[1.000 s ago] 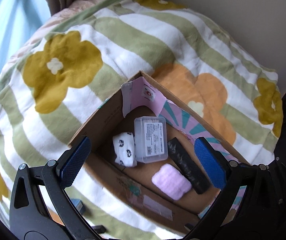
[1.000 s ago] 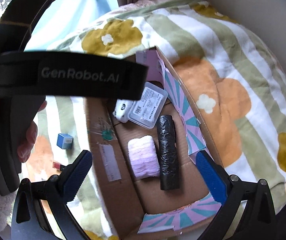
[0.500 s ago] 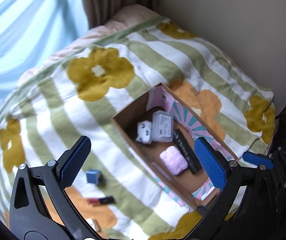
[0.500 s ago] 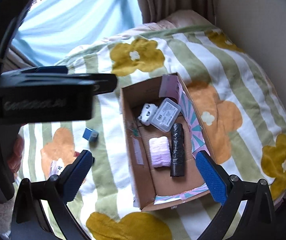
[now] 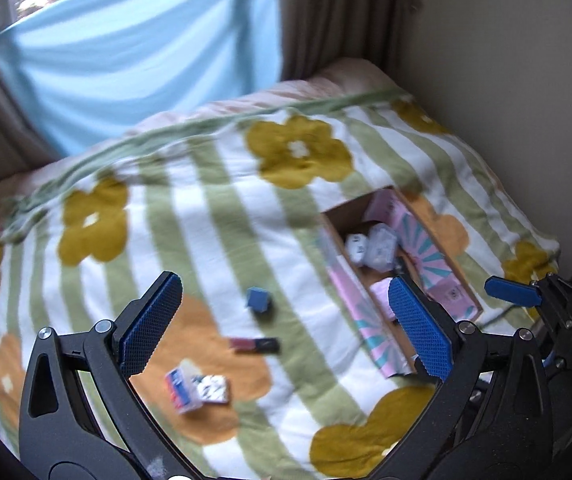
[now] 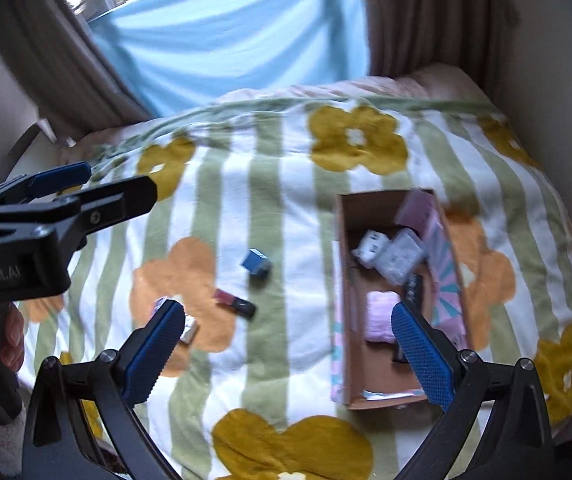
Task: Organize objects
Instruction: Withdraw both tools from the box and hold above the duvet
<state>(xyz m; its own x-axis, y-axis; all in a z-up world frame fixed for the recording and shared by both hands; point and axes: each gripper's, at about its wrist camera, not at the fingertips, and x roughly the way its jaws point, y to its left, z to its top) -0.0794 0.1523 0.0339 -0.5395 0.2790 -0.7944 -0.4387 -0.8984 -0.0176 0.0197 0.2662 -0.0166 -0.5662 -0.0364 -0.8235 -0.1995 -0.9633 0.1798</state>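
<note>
Left gripper [image 5: 286,332]: spread, nothing held. Right gripper [image 6: 288,350]: likewise spread (above the blanket [image 6: 286,208]). Loose on blanket, left to right — small packets [image 5: 198,390], dark tube [image 6: 235,303], blue cube [image 6: 255,264]. Farthest right — cardboard box [image 6: 346,280], holding clear case [image 6: 402,255] and pink pad [image 6: 380,314].

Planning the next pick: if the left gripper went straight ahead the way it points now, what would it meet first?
Probably the small blue box on the blanket, which sits roughly centred between the open left gripper fingers; depth is unclear.
</note>
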